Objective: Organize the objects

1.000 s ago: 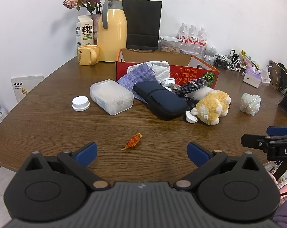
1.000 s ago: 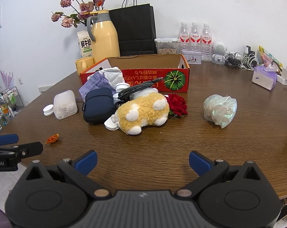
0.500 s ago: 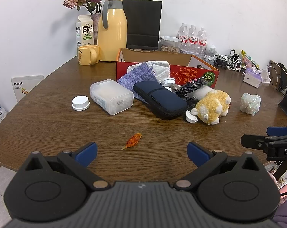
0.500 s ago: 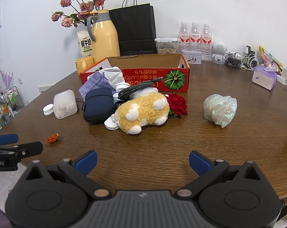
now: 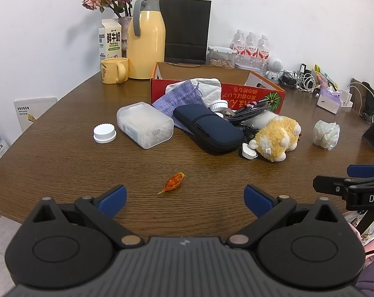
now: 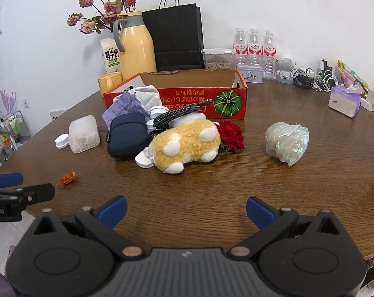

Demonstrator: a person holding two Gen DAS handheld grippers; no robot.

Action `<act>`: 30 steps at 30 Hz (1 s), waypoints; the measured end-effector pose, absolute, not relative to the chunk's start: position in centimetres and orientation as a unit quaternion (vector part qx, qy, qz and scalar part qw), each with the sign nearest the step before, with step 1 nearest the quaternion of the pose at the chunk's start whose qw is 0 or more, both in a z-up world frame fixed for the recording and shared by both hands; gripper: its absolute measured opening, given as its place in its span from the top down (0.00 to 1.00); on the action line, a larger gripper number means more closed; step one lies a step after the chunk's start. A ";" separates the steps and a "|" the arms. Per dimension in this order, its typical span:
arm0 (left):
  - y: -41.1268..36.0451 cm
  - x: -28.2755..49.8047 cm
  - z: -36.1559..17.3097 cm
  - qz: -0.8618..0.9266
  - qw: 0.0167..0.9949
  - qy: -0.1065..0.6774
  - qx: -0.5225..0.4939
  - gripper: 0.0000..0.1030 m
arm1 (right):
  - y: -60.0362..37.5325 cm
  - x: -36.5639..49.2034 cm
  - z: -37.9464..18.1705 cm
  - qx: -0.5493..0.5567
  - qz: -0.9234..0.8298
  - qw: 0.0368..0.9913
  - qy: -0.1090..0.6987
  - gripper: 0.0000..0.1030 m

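Note:
A red cardboard box (image 5: 253,94) (image 6: 187,96) stands open on the brown table. In front of it lie a clear plastic jar (image 5: 144,123) (image 6: 84,133) with its white lid (image 5: 104,133) beside it, a purple cloth pouch (image 5: 179,101), a navy case (image 5: 209,127) (image 6: 127,136), a black cable (image 6: 179,113), a yellow plush toy (image 5: 277,136) (image 6: 185,143), a red rose (image 6: 231,135), an iridescent bag (image 5: 326,132) (image 6: 287,143) and an orange wrapper (image 5: 173,182) (image 6: 67,178). My left gripper (image 5: 184,199) is open and empty just before the wrapper. My right gripper (image 6: 185,210) is open and empty near the front edge.
At the back stand a yellow thermos (image 5: 146,47), a yellow mug (image 5: 114,70), a milk carton (image 5: 110,40), a vase of dried roses (image 5: 123,22), a black paper bag (image 5: 185,32), water bottles (image 6: 254,47) and a snack tub (image 6: 216,58). Chargers and a tissue pack (image 6: 343,101) lie right.

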State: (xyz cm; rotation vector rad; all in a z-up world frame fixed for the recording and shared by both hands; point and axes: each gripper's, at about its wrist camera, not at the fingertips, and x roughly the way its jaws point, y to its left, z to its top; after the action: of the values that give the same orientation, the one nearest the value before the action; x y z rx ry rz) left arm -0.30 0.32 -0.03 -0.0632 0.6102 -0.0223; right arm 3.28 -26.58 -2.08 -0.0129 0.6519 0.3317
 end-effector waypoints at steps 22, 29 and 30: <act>1.2 4.1 -2.3 0.005 0.938 0.344 -0.031 0.37 | -27.2 5.7 -3.5 -0.010 0.144 0.935 0.323 0.00; 0.5 5.1 -2.8 0.020 0.942 0.336 -0.003 0.83 | -28.0 6.8 -4.1 -0.013 0.145 0.935 0.322 0.00; 0.4 5.2 -2.9 0.023 0.943 0.333 0.002 0.88 | -28.1 7.0 -4.1 -0.013 0.147 0.935 0.322 0.00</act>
State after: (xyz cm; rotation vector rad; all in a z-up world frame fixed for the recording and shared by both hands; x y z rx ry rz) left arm 5.22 0.42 -2.86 0.0034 0.6787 0.0466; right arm 6.99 -28.09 -4.14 -0.0258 0.6588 0.3004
